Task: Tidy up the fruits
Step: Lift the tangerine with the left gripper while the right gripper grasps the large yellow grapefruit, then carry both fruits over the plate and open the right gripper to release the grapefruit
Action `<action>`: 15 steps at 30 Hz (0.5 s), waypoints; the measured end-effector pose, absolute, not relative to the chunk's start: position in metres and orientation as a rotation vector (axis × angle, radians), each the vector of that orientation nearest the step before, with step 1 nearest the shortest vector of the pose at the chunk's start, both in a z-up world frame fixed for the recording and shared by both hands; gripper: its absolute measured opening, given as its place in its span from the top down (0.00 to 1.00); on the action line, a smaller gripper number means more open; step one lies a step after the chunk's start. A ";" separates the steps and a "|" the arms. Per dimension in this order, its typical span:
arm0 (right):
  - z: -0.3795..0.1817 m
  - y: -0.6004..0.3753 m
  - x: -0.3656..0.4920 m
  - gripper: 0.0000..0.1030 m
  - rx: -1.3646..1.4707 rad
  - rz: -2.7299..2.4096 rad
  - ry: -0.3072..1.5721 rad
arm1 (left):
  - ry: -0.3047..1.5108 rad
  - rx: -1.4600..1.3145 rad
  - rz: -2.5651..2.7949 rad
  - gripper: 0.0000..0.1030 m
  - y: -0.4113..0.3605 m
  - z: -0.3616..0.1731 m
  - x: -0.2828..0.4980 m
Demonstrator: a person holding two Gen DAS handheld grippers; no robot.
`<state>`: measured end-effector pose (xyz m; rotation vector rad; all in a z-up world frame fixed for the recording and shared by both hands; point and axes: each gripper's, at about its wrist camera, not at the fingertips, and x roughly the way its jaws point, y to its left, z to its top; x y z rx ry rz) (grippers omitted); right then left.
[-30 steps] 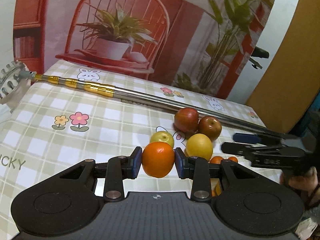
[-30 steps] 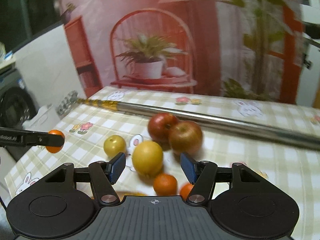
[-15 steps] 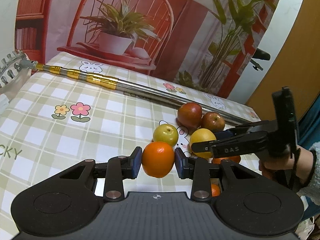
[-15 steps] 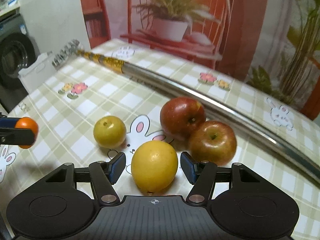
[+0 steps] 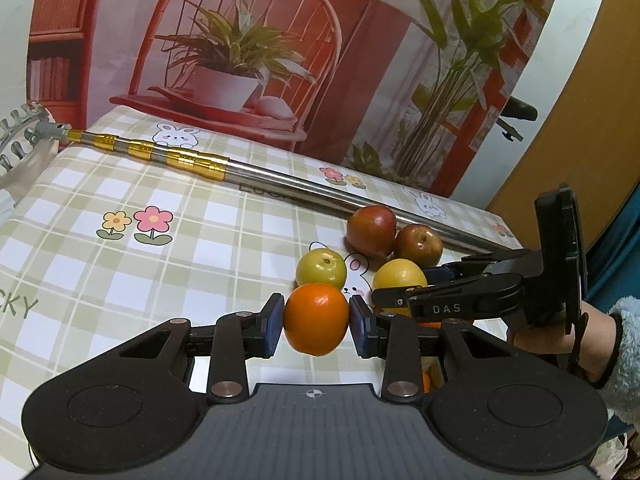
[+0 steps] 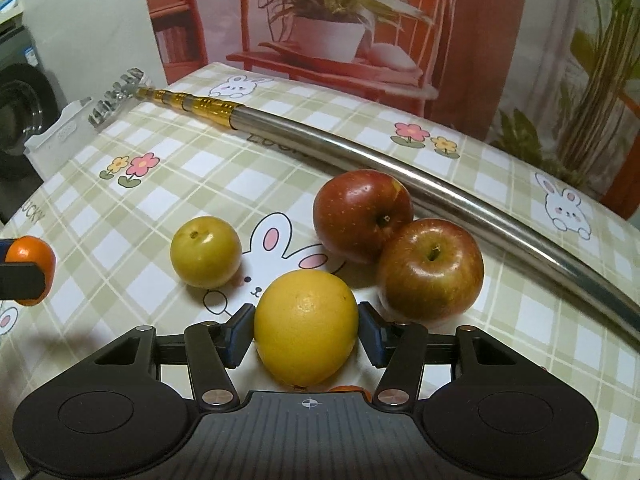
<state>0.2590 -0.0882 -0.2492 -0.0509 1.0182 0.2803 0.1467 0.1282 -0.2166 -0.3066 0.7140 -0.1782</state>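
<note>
Both tongs matter: left tongs [image 5: 316, 320] pinch the orange [image 5: 316, 319], while right tongs [image 6: 306, 330], spread around the yellow citrus [image 6: 306, 326], should close centred, gently.

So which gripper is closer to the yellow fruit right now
Right. The right gripper has its fingers on either side of the yellow fruit; the left gripper holds the orange off to the side.
</note>
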 end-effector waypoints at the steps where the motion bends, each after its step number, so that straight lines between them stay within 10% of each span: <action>1: -0.249 -0.088 0.258 0.51 -0.053 0.282 1.012 | 0.712 -0.304 -0.175 0.64 0.128 -0.215 0.146; 15: -0.204 -0.110 0.204 0.51 0.108 0.214 0.800 | 0.671 -0.243 -0.167 0.64 0.106 -0.189 0.125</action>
